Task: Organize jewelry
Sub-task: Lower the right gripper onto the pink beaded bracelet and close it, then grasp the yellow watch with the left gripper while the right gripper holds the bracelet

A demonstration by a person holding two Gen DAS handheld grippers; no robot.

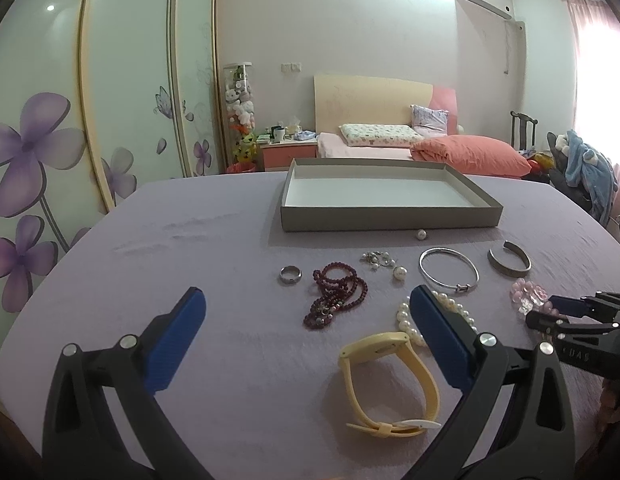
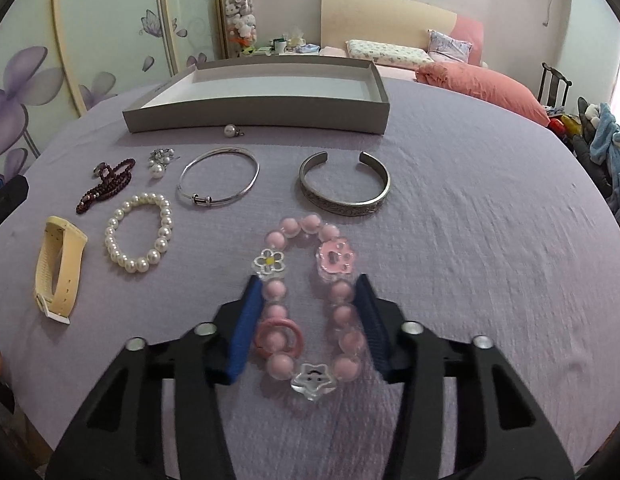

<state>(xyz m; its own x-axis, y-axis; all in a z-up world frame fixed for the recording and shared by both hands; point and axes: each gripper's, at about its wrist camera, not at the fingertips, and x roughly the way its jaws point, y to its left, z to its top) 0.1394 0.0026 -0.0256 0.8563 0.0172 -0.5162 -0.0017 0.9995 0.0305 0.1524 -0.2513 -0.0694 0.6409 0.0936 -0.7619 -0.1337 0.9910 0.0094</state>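
left tool (image 1: 306, 312): jaws wide | right tool (image 2: 308, 284): jaws narrowed, angled down

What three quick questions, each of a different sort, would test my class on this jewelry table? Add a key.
1. True or false: the pink bead bracelet sits between the fingers of the right gripper, with both pads against its beads.
2. Where does the loose pearl lie? A) inside the grey tray; B) on the cloth just in front of the tray's front wall; C) on the floor.
3. Fill the gap: the left gripper has its jaws ____ and grips nothing.

Key: 1 true; 2 B; 3 open.
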